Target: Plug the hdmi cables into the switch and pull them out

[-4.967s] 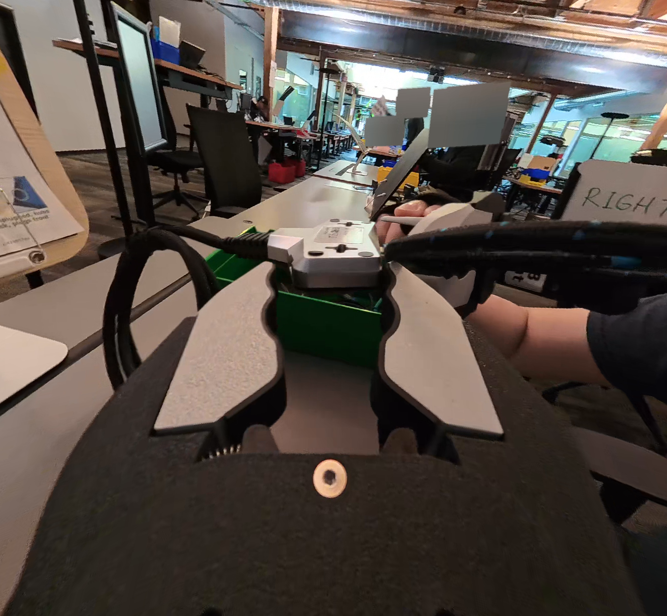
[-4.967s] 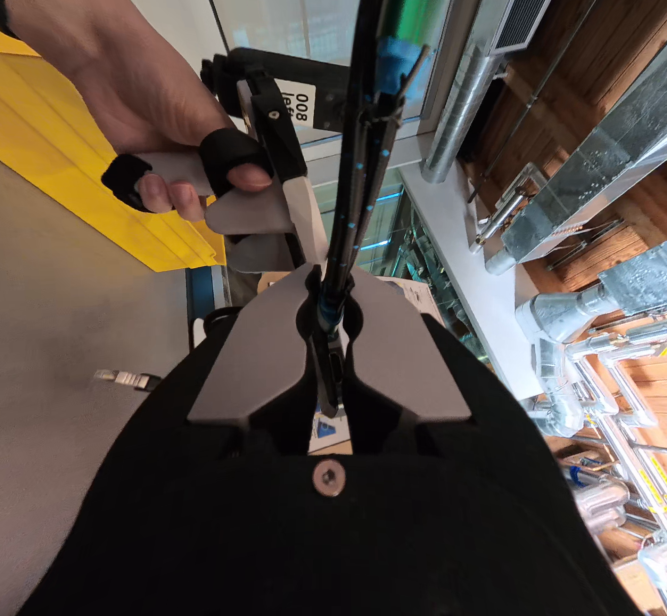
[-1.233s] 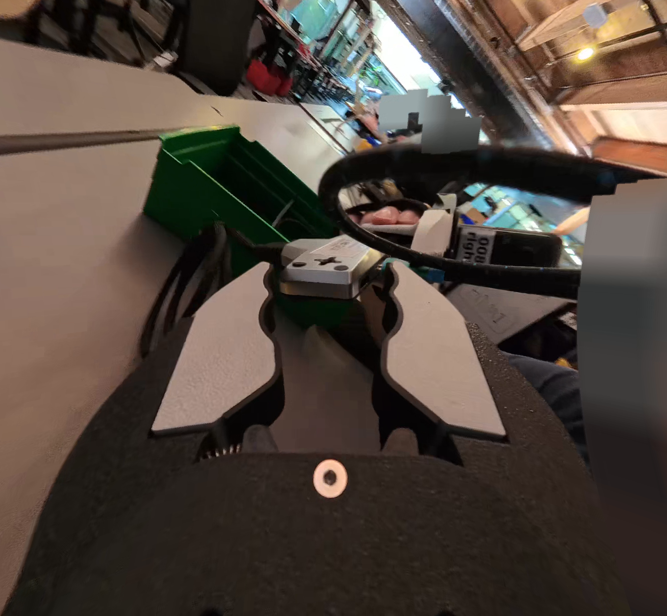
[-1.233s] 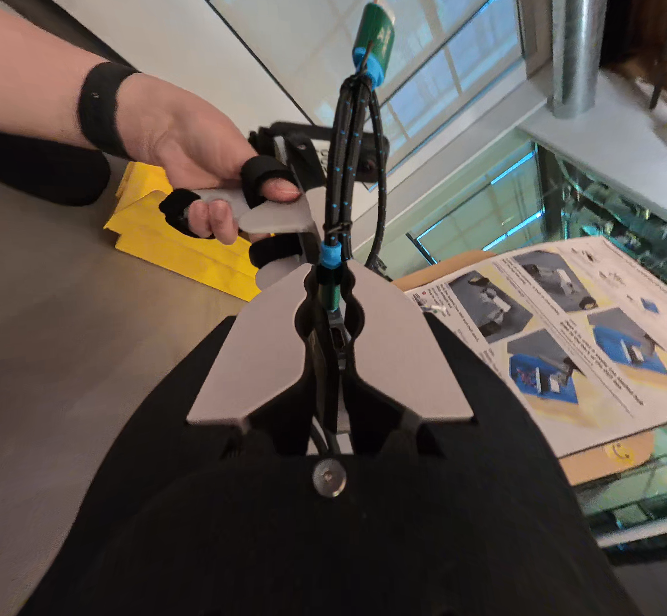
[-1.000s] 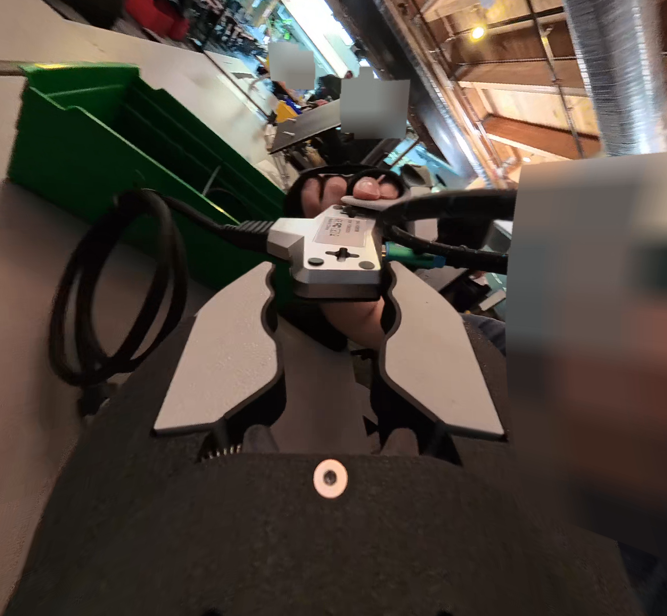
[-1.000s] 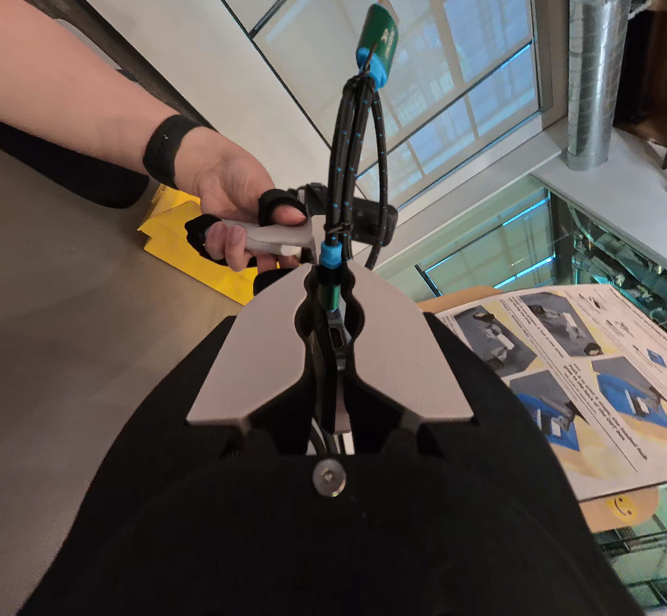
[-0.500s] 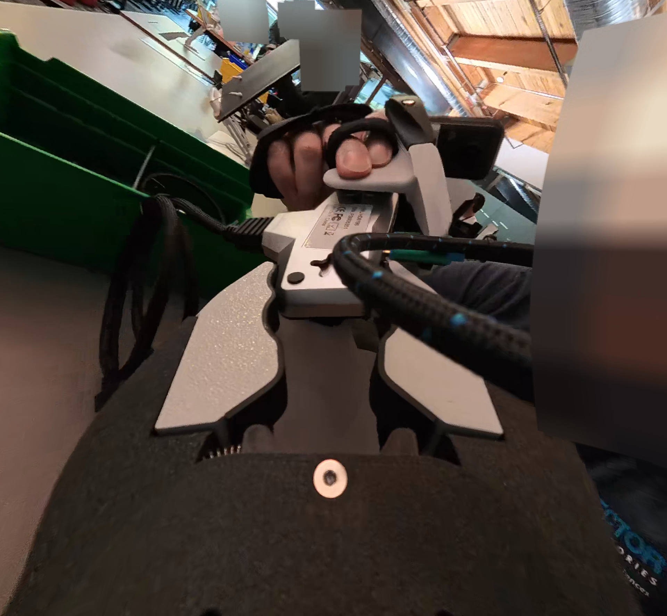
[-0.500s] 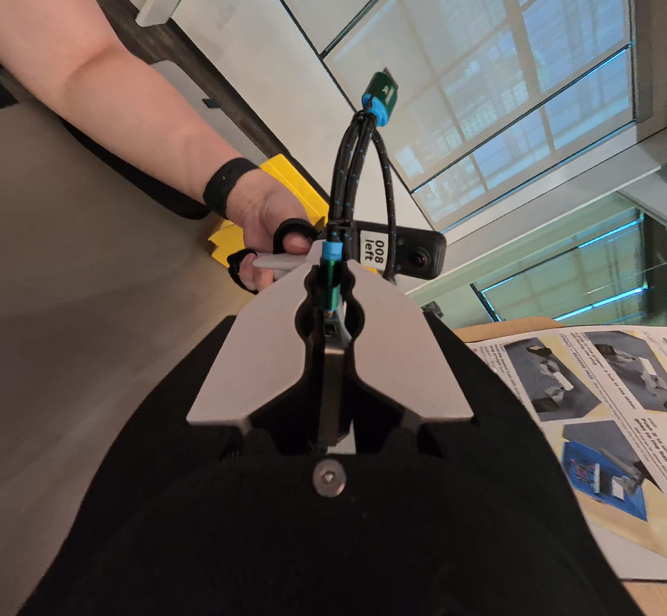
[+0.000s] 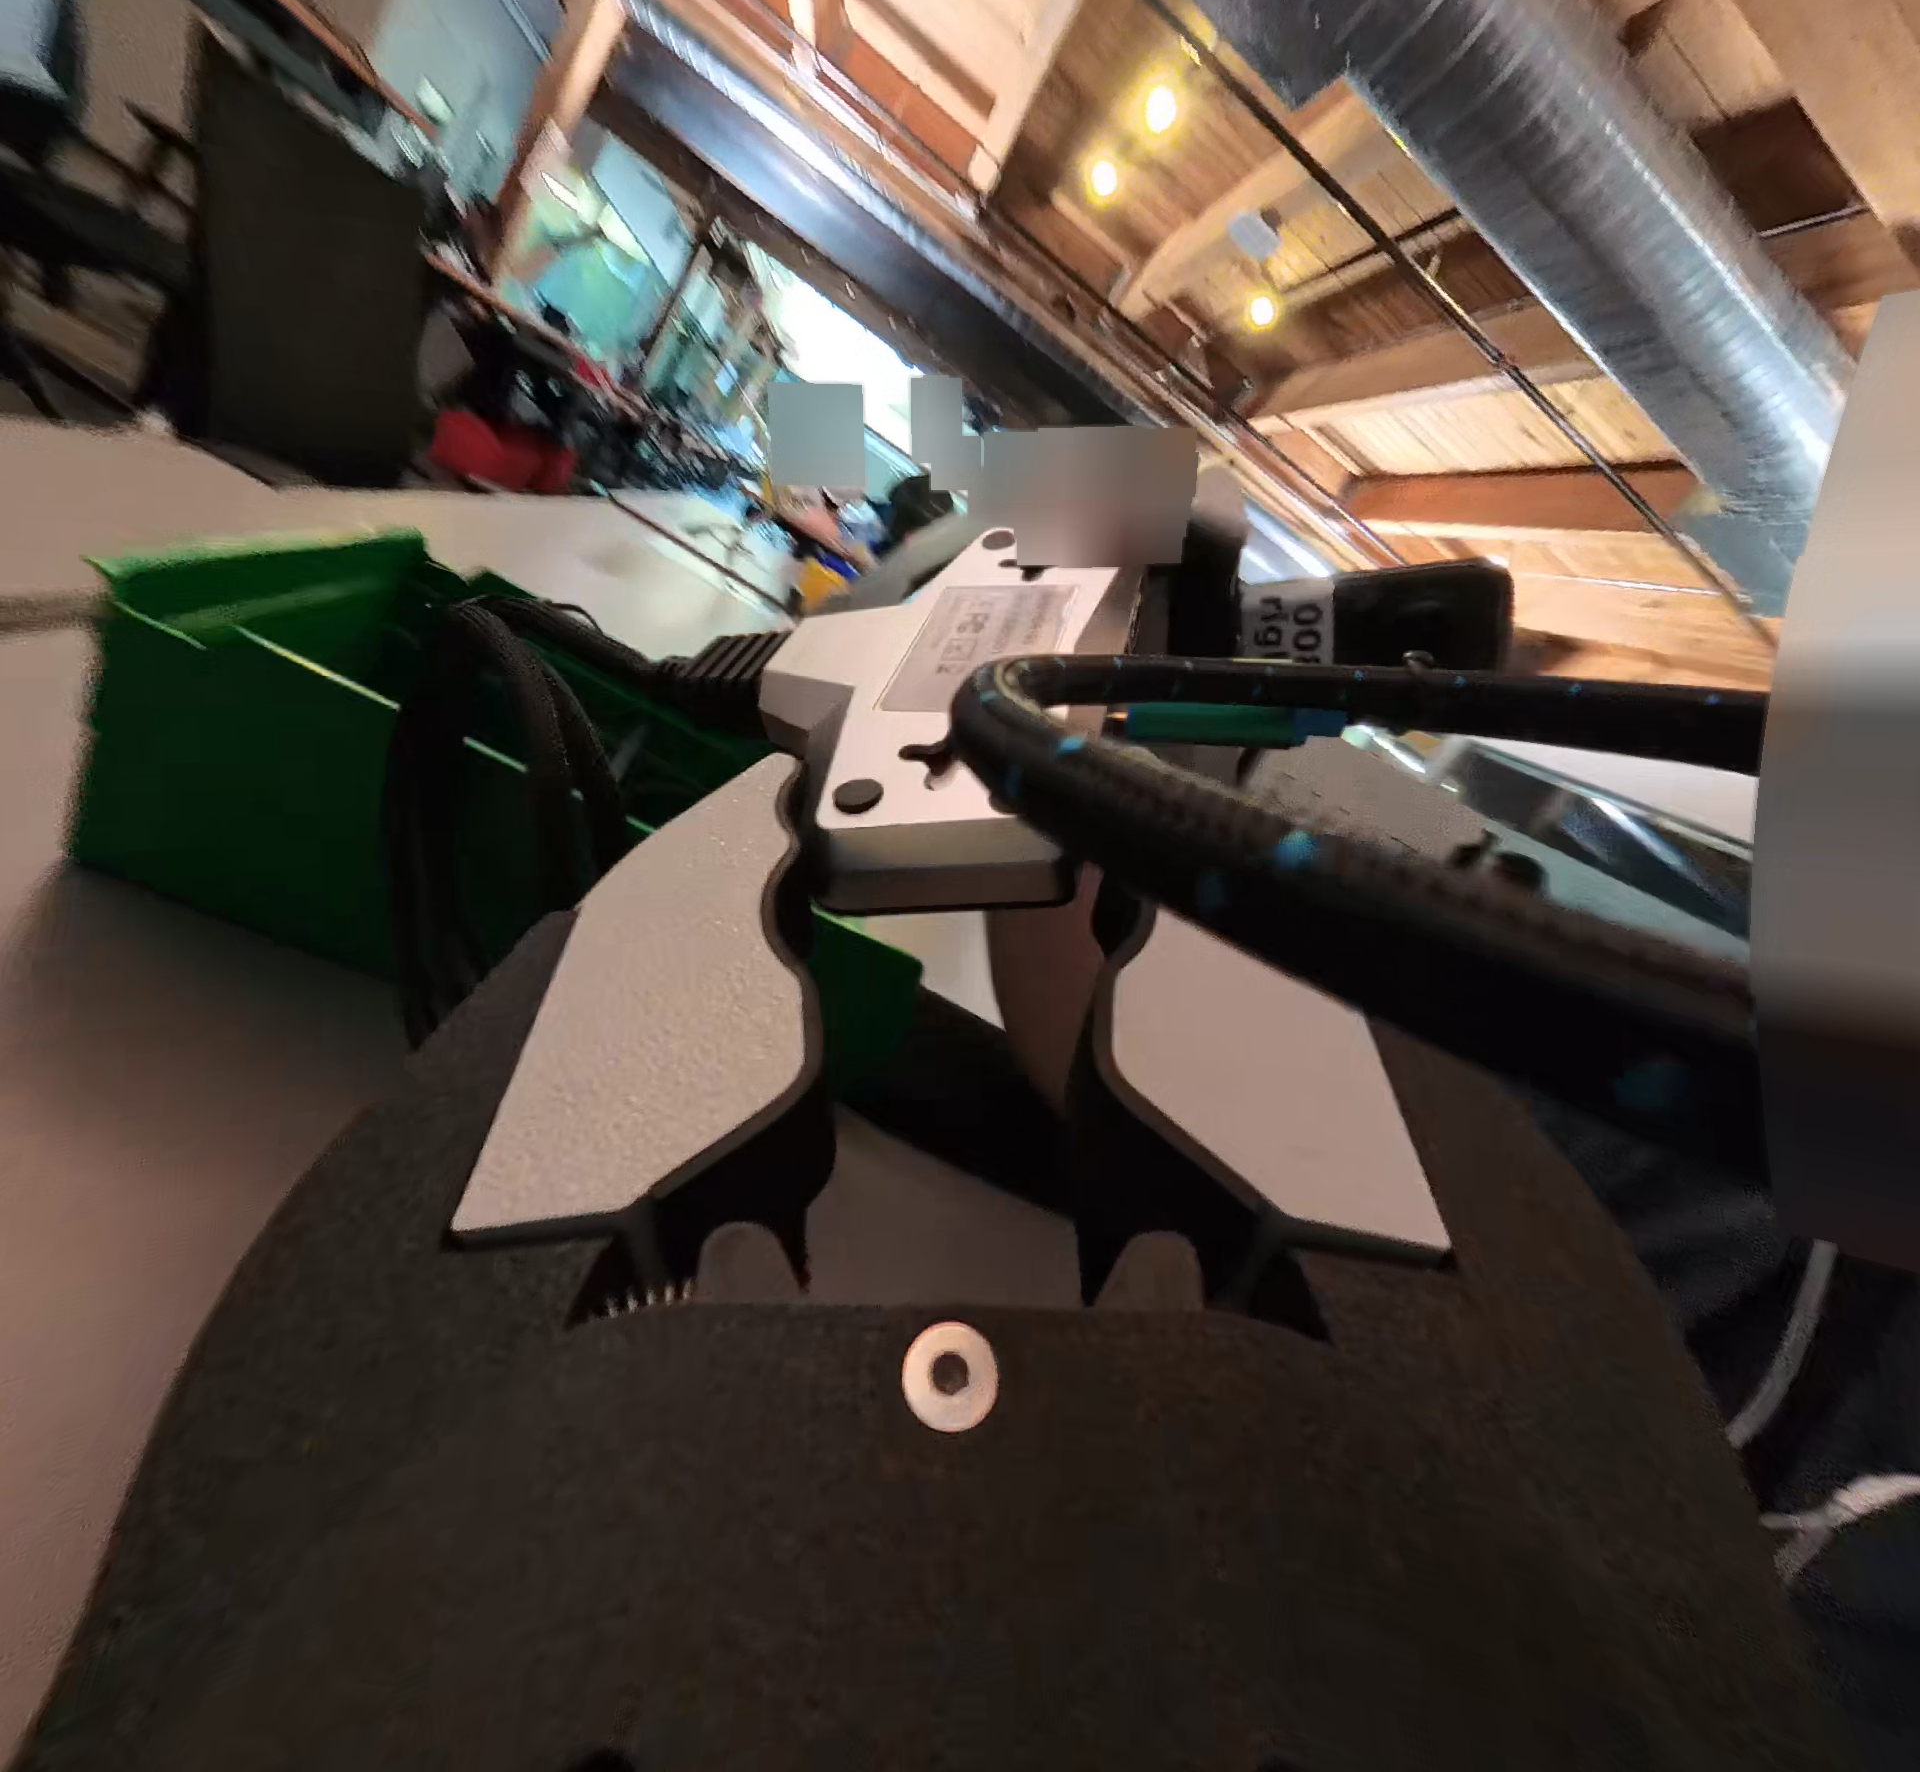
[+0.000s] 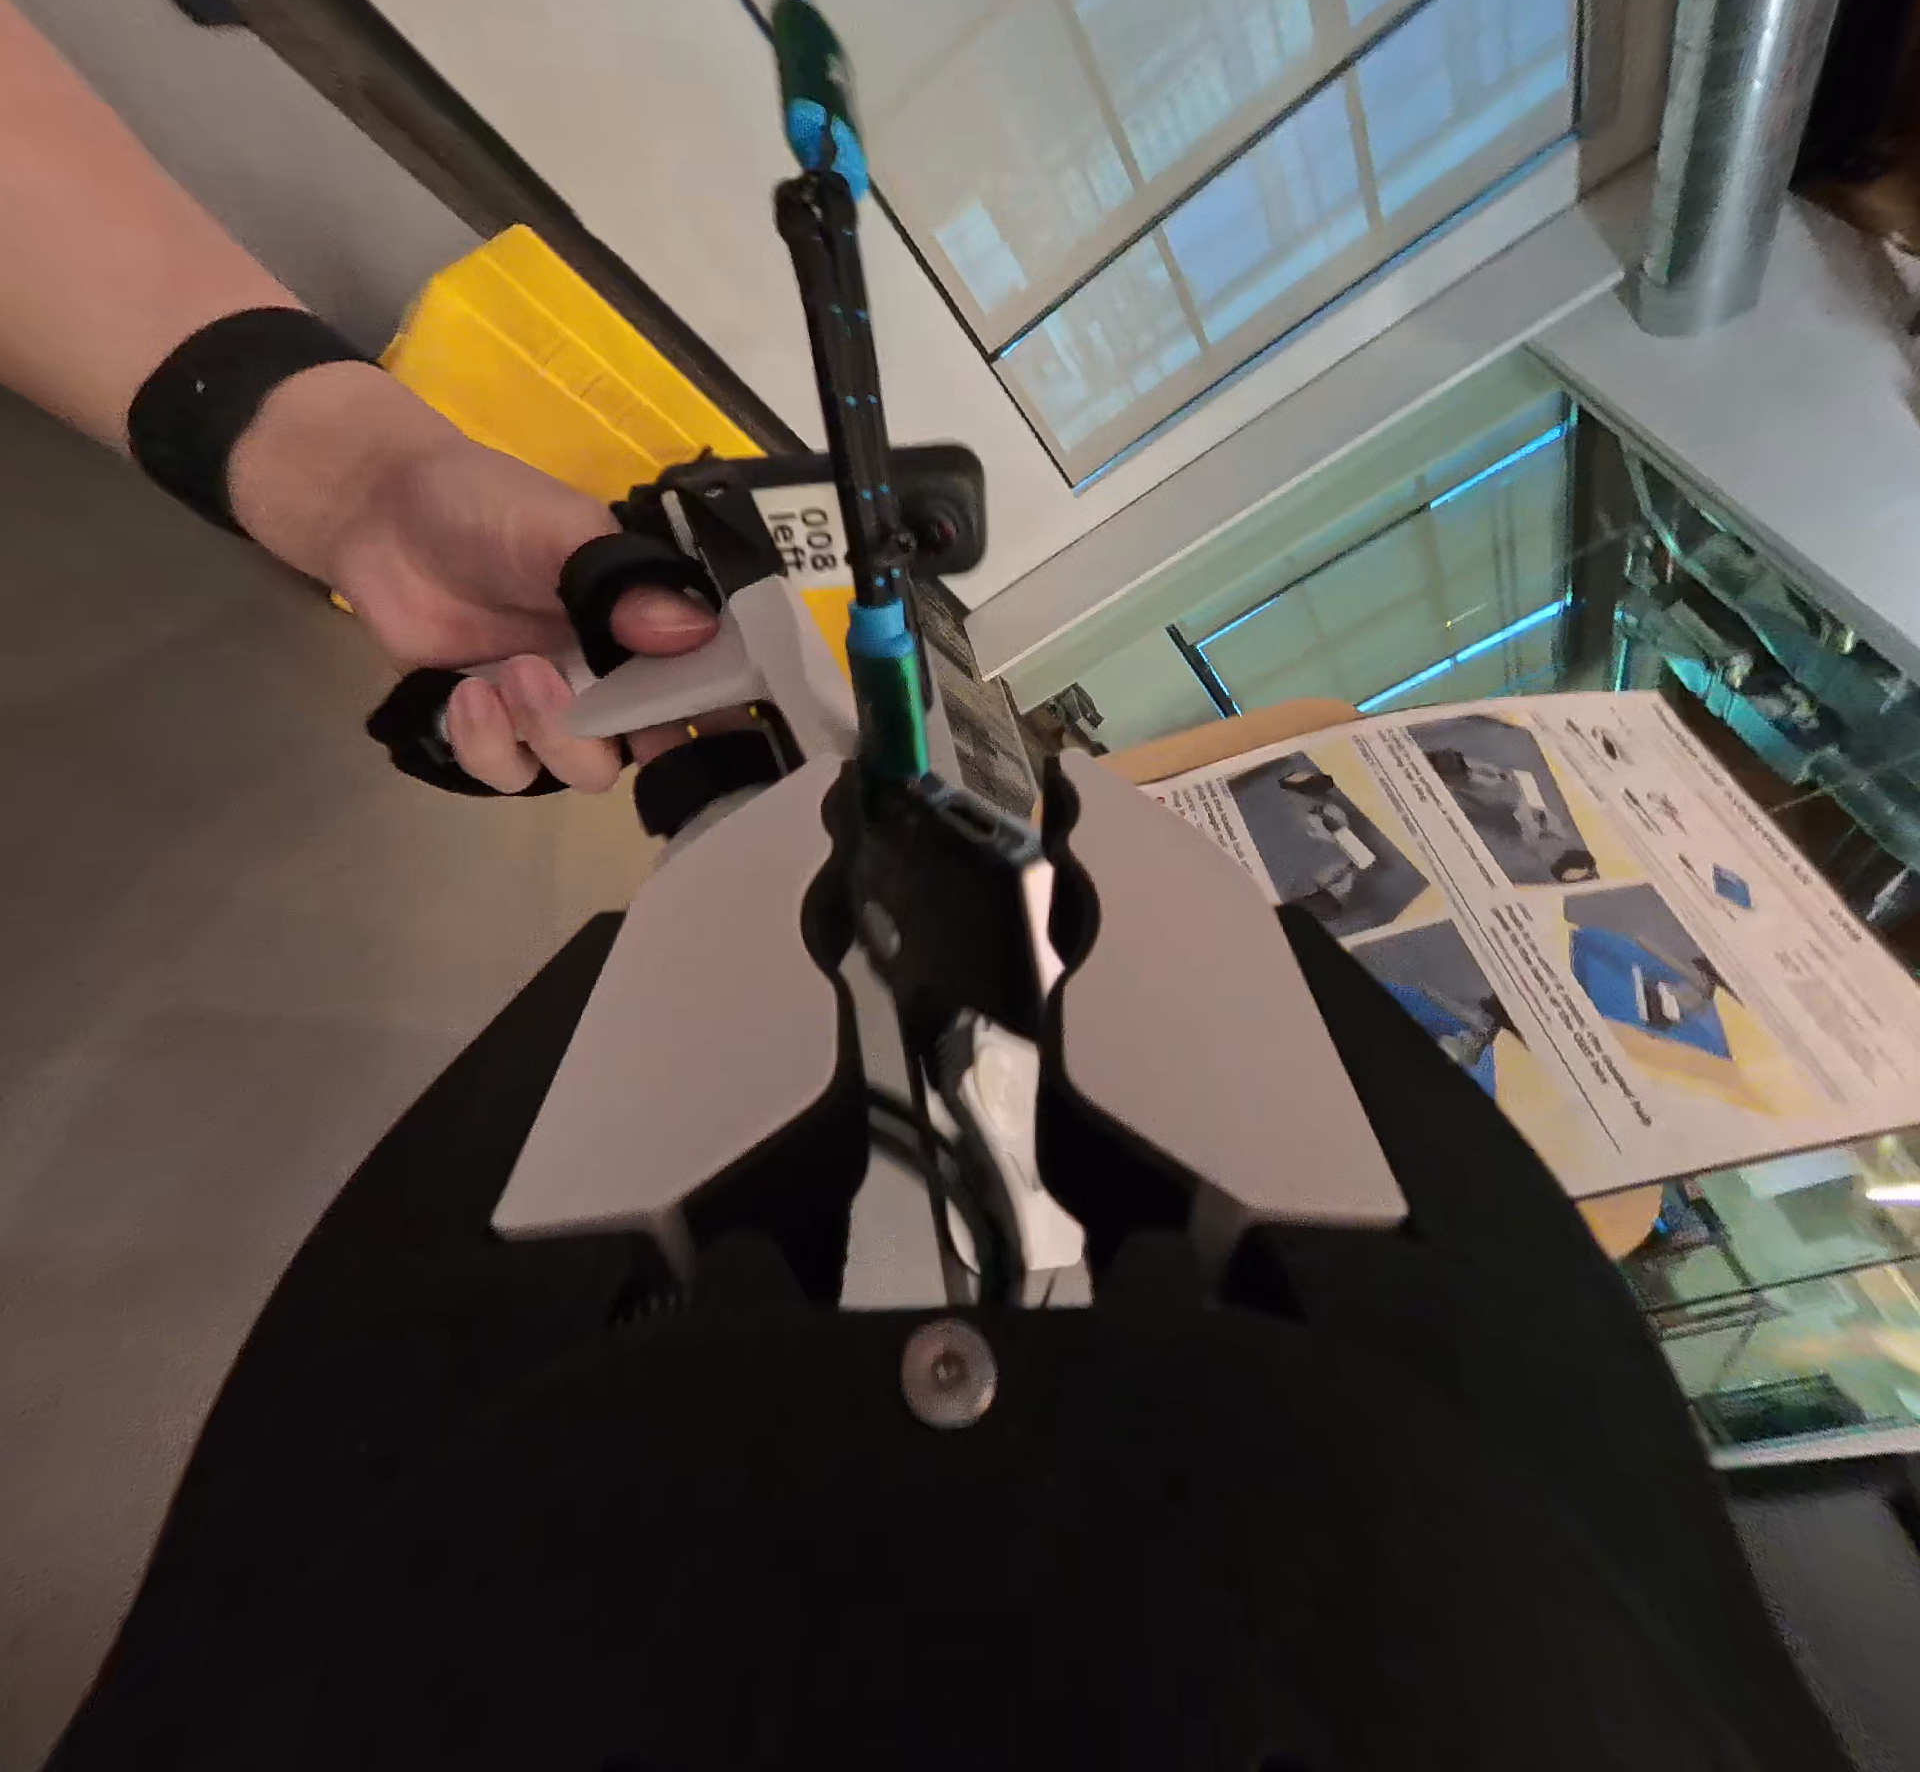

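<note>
Left gripper [image 9: 940, 875] jaws clamp the switch [image 9: 935, 735]; right gripper [image 10: 948, 818] jaws parted, gripping nothing.

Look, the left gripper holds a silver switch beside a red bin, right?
No, the bin is green, not red. The left wrist view shows the left gripper holding the silver switch beside that green bin.

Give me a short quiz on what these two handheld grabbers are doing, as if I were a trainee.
1. True or false: the fingers of the left gripper clamp the silver switch.
2. Which colour is the bin behind the switch in the left wrist view? A blue, B green, C white.
3. Fill in: the braided cable ends in a plug that is ____ with a blue collar.
Key: 1 true; 2 B; 3 green.
</note>
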